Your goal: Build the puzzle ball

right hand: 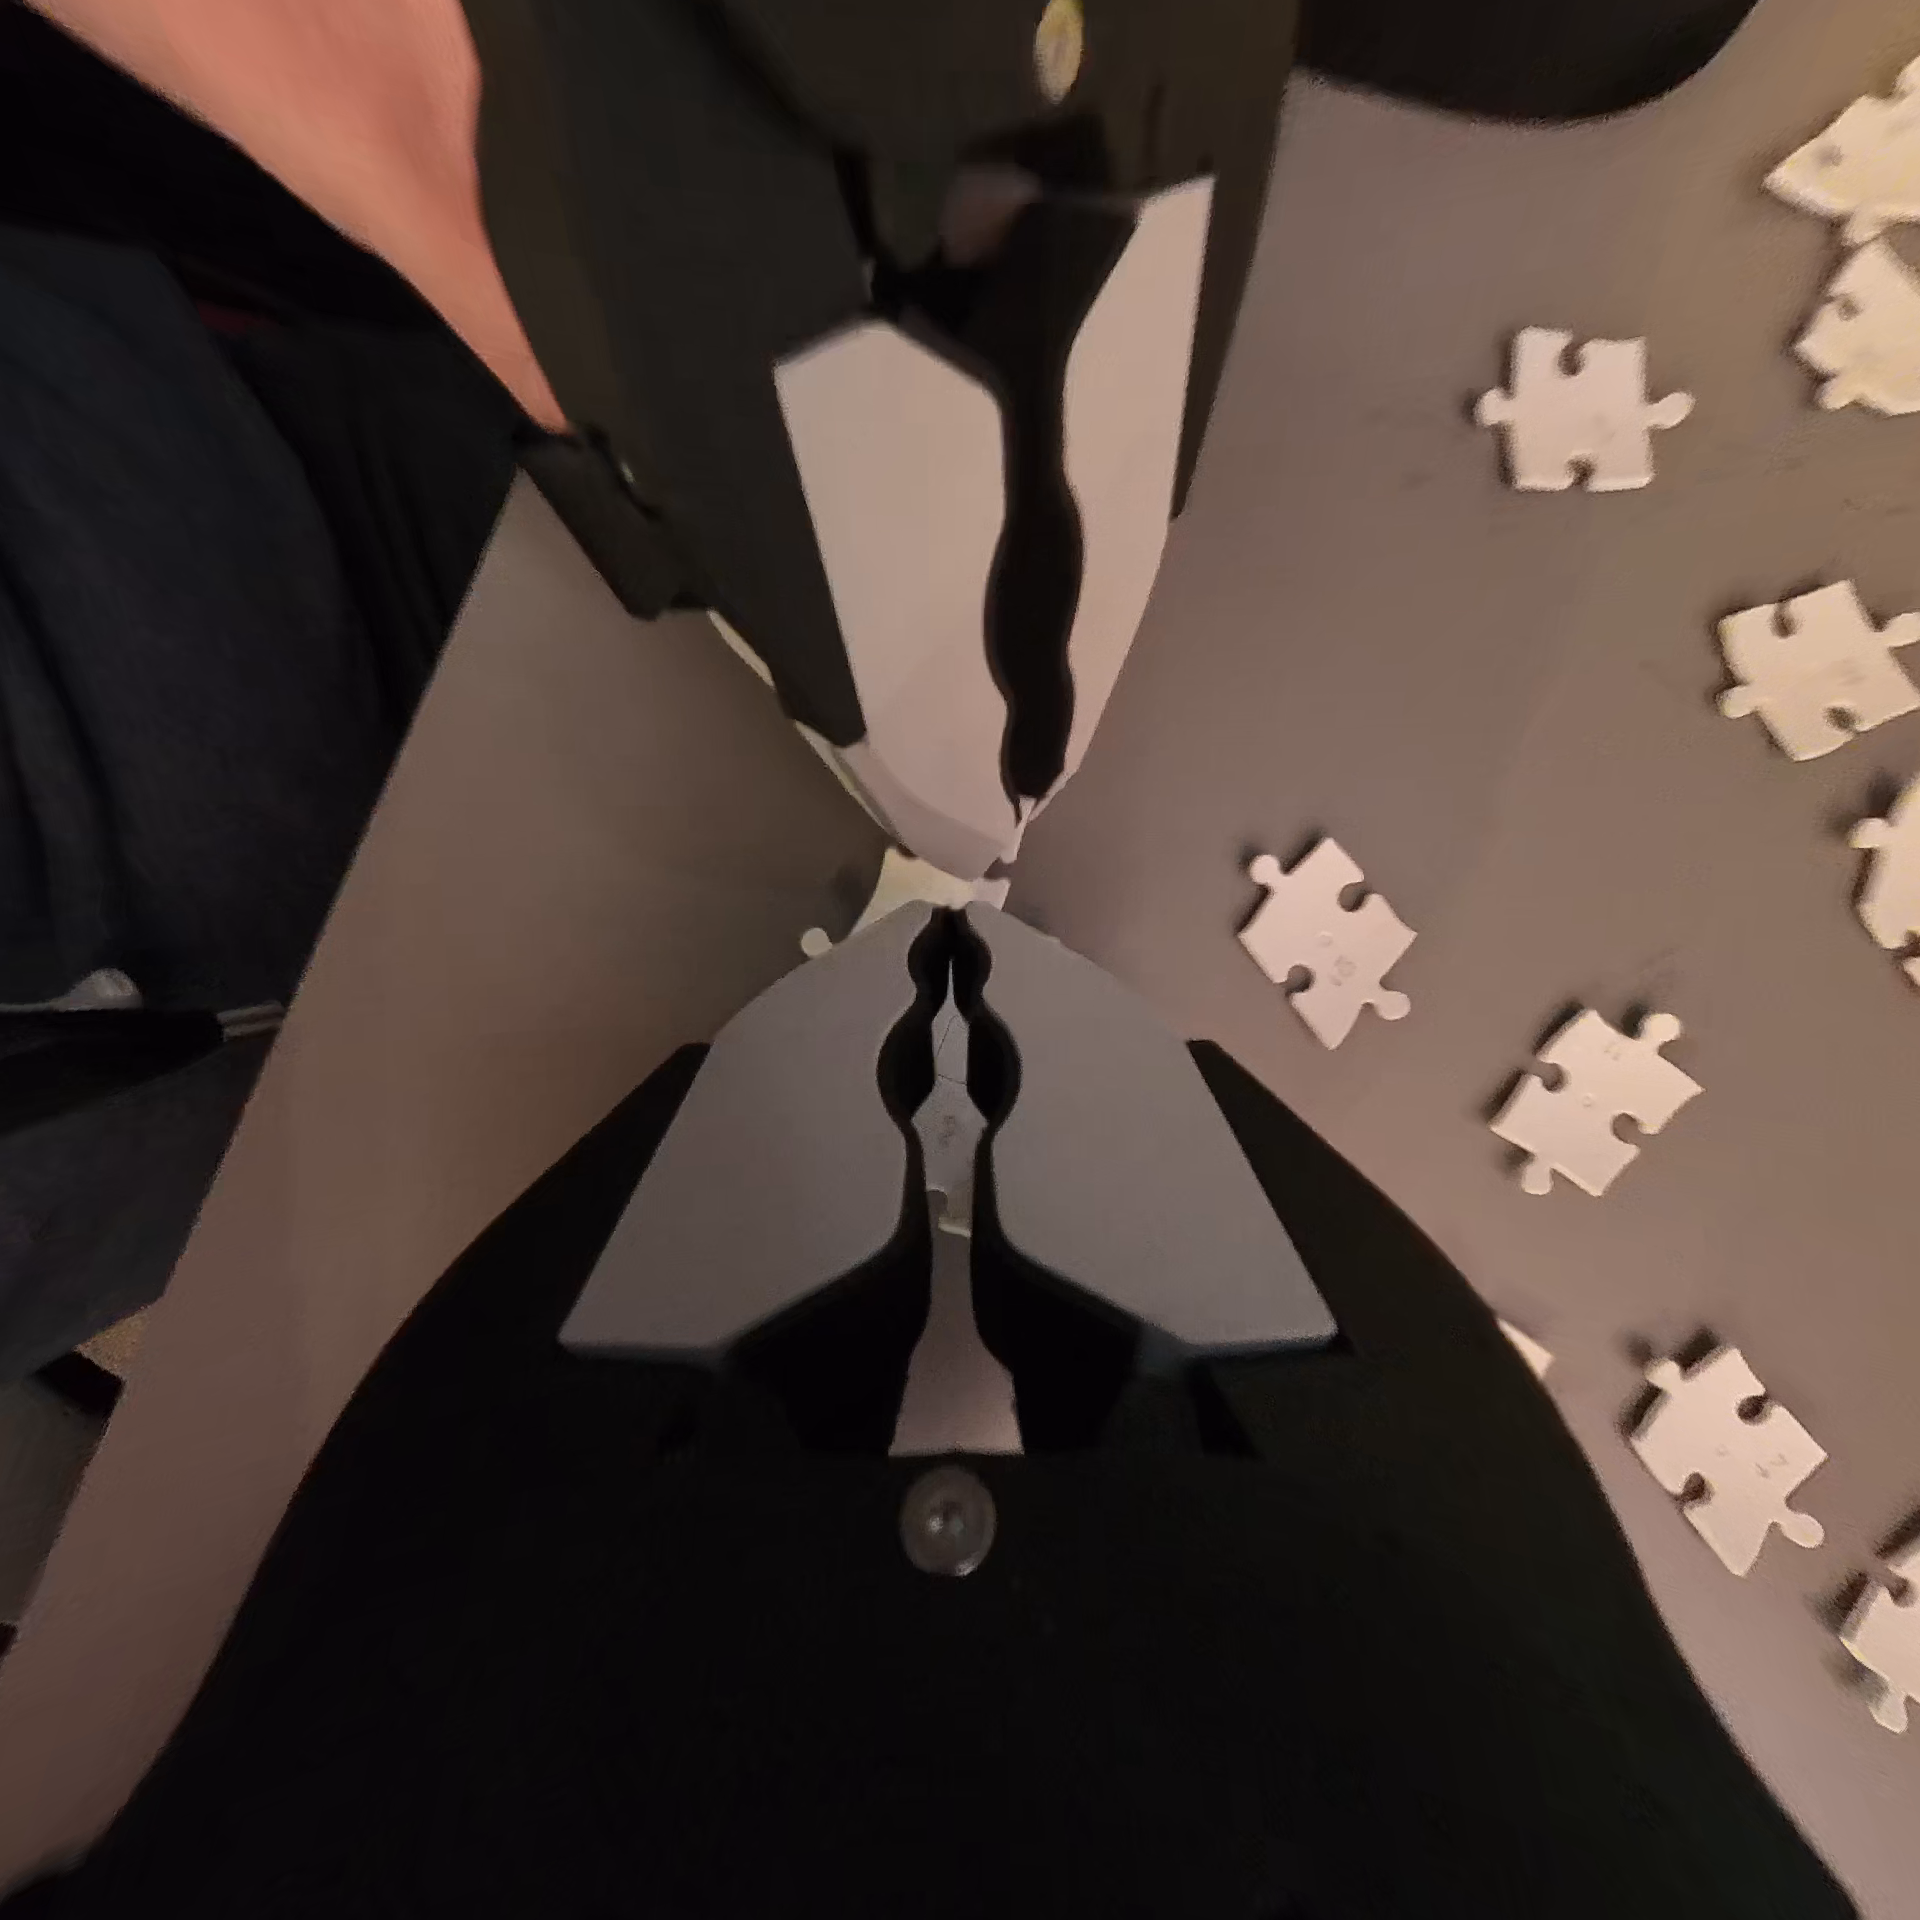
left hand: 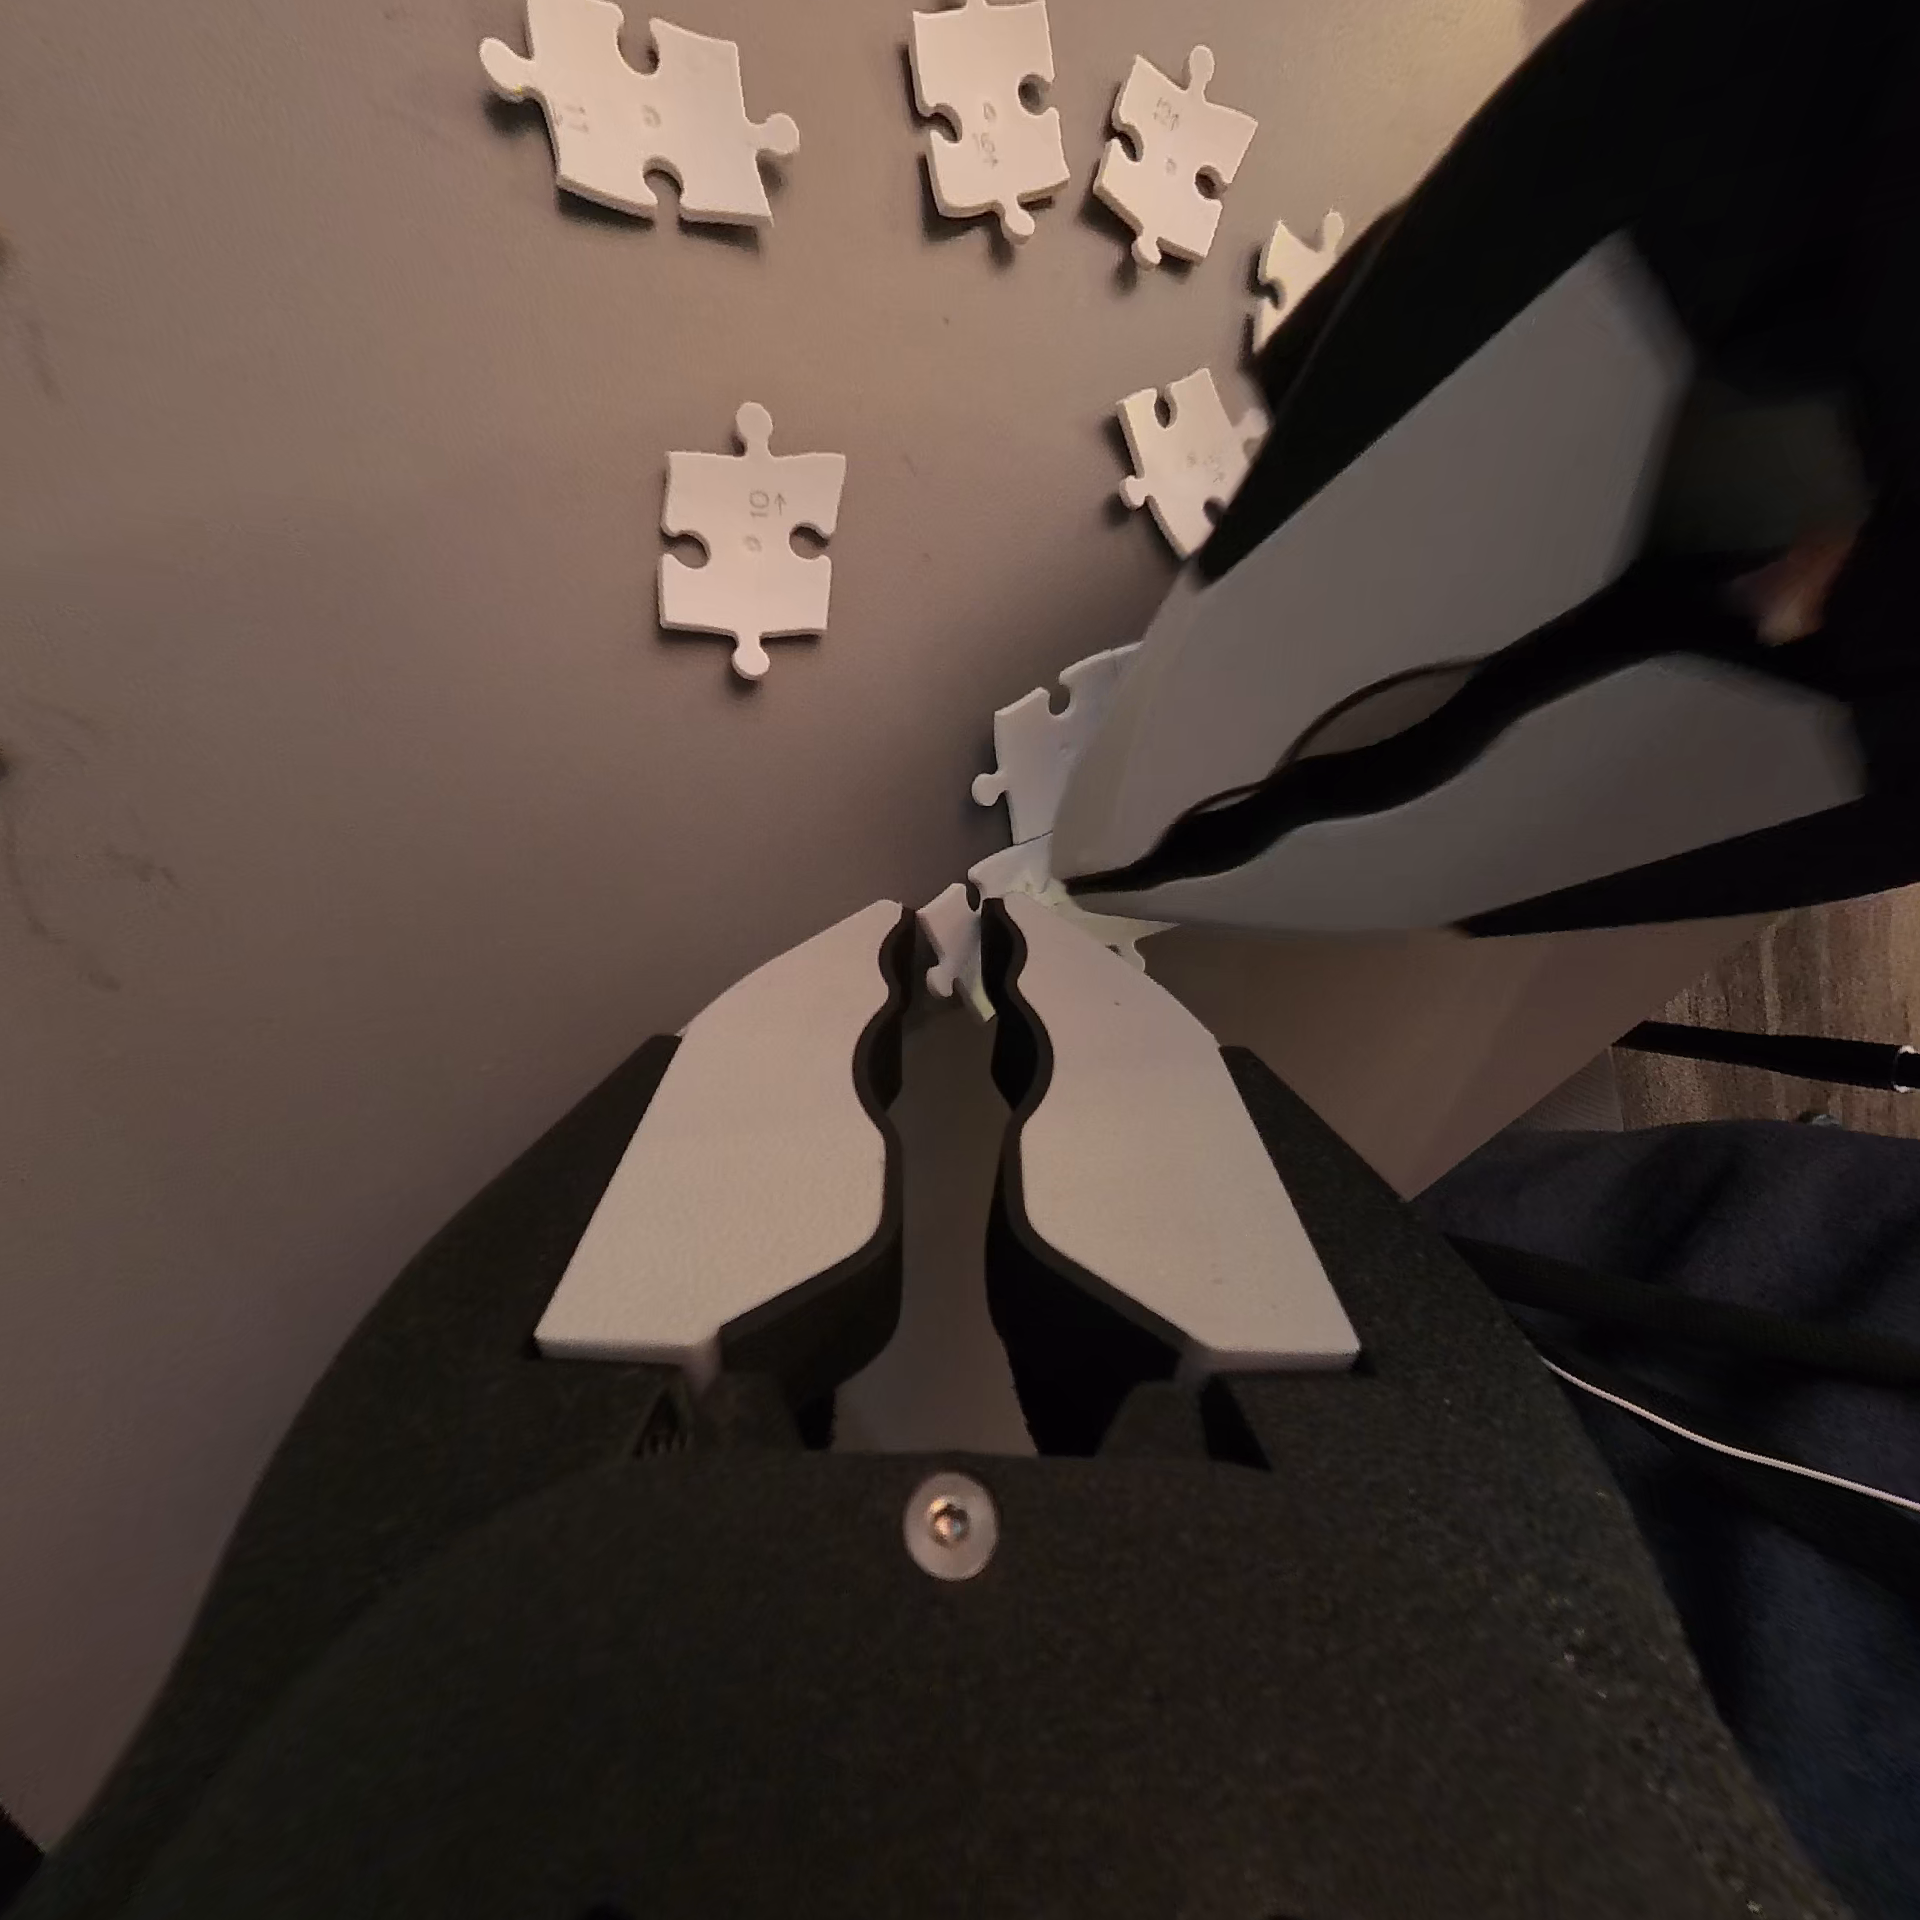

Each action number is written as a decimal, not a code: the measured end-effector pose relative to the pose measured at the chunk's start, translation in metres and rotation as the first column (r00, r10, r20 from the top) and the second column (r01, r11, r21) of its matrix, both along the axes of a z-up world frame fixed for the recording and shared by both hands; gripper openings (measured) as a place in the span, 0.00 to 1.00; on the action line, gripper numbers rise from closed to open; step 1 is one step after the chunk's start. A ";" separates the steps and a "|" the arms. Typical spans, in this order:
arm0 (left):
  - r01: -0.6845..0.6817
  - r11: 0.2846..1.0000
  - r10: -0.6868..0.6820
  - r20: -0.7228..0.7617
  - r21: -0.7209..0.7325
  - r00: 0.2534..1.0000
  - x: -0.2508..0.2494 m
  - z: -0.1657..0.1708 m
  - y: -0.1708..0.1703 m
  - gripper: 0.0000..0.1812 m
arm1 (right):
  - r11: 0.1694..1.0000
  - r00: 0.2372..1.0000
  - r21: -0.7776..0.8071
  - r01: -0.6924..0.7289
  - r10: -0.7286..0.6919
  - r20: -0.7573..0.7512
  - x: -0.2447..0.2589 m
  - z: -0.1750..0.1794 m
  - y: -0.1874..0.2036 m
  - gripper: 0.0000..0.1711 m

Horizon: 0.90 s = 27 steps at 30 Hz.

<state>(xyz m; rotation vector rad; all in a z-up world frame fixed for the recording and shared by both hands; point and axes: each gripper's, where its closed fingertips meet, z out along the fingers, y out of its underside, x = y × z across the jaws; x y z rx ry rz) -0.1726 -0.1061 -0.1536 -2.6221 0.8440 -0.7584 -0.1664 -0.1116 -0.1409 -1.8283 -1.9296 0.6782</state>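
Note:
My left gripper (left hand: pixel 948 914) is shut on a white puzzle piece (left hand: pixel 948 951), held edge-on between its tips above the grey table (left hand: pixel 312 623). My right gripper (left hand: pixel 1075 883) comes in from the right, shut on a small joined cluster of white pieces (left hand: pixel 1039 748), and its tips meet the left gripper's piece. In the right wrist view, my right gripper (right hand: pixel 951 914) grips a white piece (right hand: pixel 948 1127) that shows through the finger gap. The left gripper (right hand: pixel 1013 831) points down from above, tip to tip with it. The joint itself is mostly hidden.
Several loose white pieces lie flat on the table, one (left hand: pixel 750 540) just ahead of the left gripper, others (left hand: pixel 649 114) farther off and to the right (right hand: pixel 1330 956). The table's edge (left hand: pixel 1455 1039) and a person's dark clothing (left hand: pixel 1662 1351) are close by.

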 end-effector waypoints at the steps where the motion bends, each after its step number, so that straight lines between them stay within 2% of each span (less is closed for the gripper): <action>1: -0.003 1.000 0.003 0.007 -0.005 1.000 0.000 0.000 0.000 0.07 | 1.000 1.000 -0.007 0.007 -0.007 -0.017 0.001 0.005 0.001 0.01; 8: -0.026 1.000 0.027 0.031 -0.001 0.999 -0.004 0.007 0.003 0.11 | 0.999 0.996 0.011 -0.037 0.036 0.080 0.007 -0.013 -0.003 0.01; 27: -0.046 0.999 0.046 0.059 -0.009 0.997 -0.016 0.011 0.004 0.11 | 0.998 0.994 0.051 -0.024 0.018 0.110 0.002 -0.017 -0.006 0.01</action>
